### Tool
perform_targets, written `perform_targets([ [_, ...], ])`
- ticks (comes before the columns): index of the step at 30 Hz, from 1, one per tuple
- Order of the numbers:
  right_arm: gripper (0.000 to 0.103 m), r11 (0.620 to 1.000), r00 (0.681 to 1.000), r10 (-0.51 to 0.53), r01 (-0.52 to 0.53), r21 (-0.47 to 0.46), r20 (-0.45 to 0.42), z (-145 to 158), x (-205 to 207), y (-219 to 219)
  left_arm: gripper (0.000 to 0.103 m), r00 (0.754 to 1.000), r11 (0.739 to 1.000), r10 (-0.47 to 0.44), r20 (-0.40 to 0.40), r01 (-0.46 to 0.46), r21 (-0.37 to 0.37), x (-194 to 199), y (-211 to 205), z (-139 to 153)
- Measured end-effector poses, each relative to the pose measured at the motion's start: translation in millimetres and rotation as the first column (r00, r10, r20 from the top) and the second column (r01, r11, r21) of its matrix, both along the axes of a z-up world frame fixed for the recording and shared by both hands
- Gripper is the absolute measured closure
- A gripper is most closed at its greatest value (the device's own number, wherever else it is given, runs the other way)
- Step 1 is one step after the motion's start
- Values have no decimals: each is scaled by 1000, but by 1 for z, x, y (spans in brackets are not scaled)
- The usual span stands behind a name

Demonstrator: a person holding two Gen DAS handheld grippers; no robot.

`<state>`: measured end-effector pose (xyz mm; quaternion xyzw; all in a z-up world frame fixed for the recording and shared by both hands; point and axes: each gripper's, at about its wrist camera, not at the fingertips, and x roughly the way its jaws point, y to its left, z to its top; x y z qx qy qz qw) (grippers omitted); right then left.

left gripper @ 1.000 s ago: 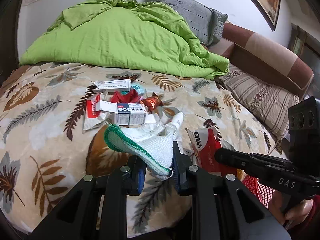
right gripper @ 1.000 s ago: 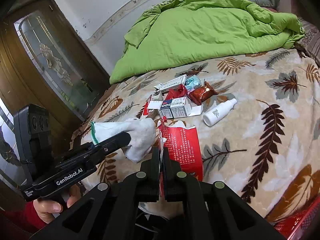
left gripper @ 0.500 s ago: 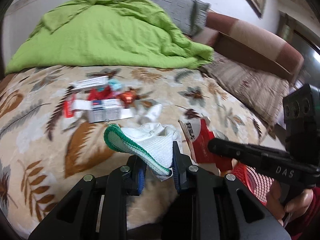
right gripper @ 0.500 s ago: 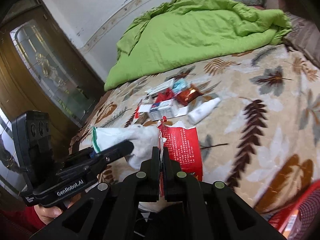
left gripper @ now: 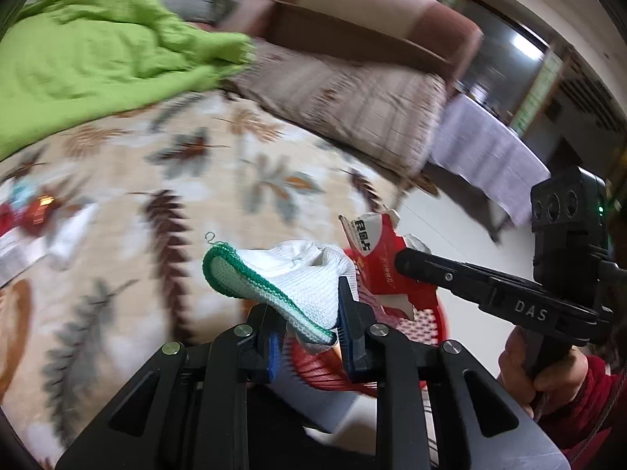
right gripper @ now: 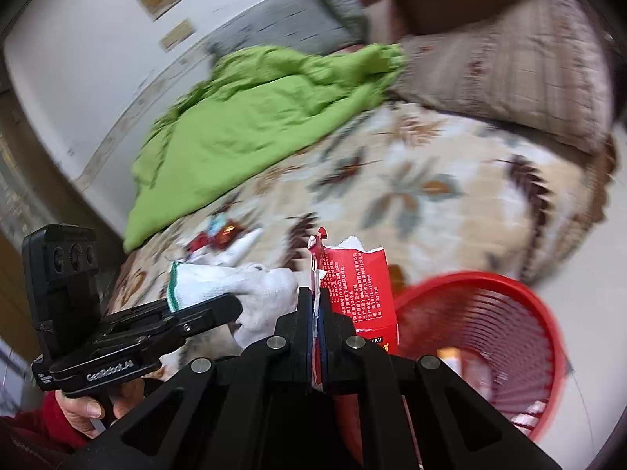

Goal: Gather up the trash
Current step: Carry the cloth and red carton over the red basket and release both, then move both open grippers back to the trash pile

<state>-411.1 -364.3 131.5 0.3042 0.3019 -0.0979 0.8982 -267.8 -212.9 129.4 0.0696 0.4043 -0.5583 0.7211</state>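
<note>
Left gripper [left gripper: 309,333] clamps a white glove [left gripper: 298,274]; right gripper [right gripper: 316,305] pinches a torn red packet [right gripper: 360,293]. Both are held off the bed's [right gripper: 411,180] edge, above the red basket [right gripper: 540,313]. Remaining litter [right gripper: 219,235] lies mid-bed.

My right hand-held gripper [left gripper: 407,262] reads "DAS" along its side; my left hand-held gripper [right gripper: 231,307] reads "GenRobot.AI". The red packet [right gripper: 362,293] carries small print I cannot read.

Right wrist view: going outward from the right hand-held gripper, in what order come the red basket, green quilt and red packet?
1. Red packet, clamped in the right hand-held gripper.
2. Red basket, lower right on the floor.
3. Green quilt, far up the bed, upper left.
</note>
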Motion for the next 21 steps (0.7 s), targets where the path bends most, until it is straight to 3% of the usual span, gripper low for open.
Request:
perform_targets([
  [4, 99, 997, 996, -78, 78, 6, -37, -9, -26, -22, 81, 997, 996, -82, -6, 82, 34, -25, -34, -11],
  [6, 97, 994, 992, -112, 112, 6, -64, -16, -34, -31, 74, 995, 993, -104, -11, 104, 56, -31, -44, -18],
  [8, 96, 990, 986, -135, 137, 16, -97, -23, -37, -38, 44, 995, 992, -101, -17, 102, 69, -36, -49, -21],
  [9, 96, 990, 985, -141, 143, 19, -104, -26, -38, -40, 42, 995, 994, -97, -18, 98, 57, -37, -47, -20],
  [10, 93, 989, 983, -147, 150, 19, -109, -27, -39, -41, 41, 995, 994, -98, -18, 98, 51, -36, -45, -20],
  [12, 75, 987, 982, -156, 158, 14, -103, -26, -40, -42, 41, 996, 995, -90, -7, 91, 50, -35, -42, -18],
  [13, 72, 987, 983, -156, 158, 11, -96, -24, -39, -41, 41, 997, 996, -73, 4, 73, 48, -33, -36, -16],
  [21, 70, 998, 997, -60, 60, 4, -52, -14, -1, -15, 40, 995, 996, 91, 46, -92, 21, -2, 13, -5],
])
